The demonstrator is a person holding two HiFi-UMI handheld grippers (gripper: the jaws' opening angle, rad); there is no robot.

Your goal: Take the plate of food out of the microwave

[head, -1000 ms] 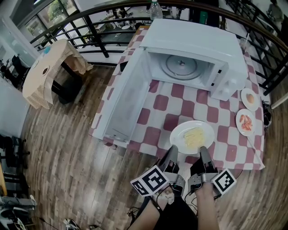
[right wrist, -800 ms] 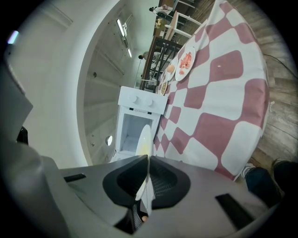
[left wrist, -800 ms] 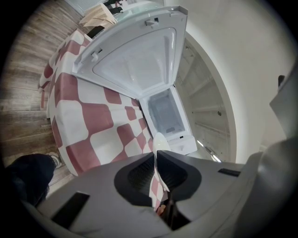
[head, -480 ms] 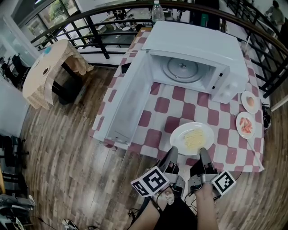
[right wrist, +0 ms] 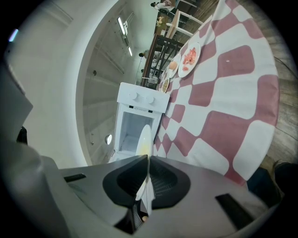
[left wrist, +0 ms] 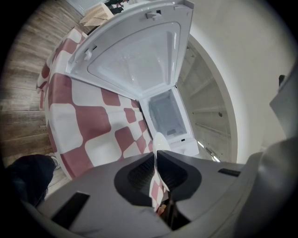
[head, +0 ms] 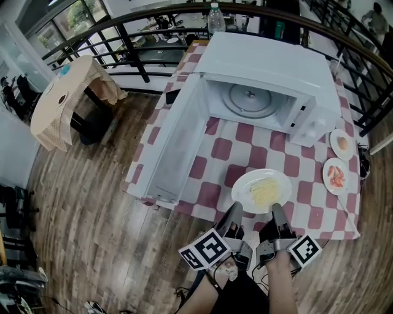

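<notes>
A white plate [head: 263, 190] with pale yellow food hovers over the checked tablecloth [head: 215, 147], in front of the open white microwave [head: 264, 58]. Its glass turntable [head: 249, 101] is bare, and its door [head: 178, 141] swings out to the left. My left gripper [head: 236, 210] is shut on the plate's near left rim, and my right gripper [head: 276, 211] is shut on its near right rim. The left gripper view shows the plate's rim [left wrist: 159, 142] edge-on between the jaws of the left gripper [left wrist: 156, 158]. The right gripper view shows that rim [right wrist: 145, 135] clamped in the right gripper [right wrist: 148, 161].
Two small plates [head: 335, 176] [head: 342, 144] of food lie at the table's right edge. A water bottle [head: 214, 18] stands behind the microwave. A dark railing [head: 132, 46] curves behind the table, and a cloth-covered round table [head: 61, 98] stands at far left on the wooden floor.
The whole head view has slid down a little. The plate and both grippers keep their places, with both grips unchanged.
</notes>
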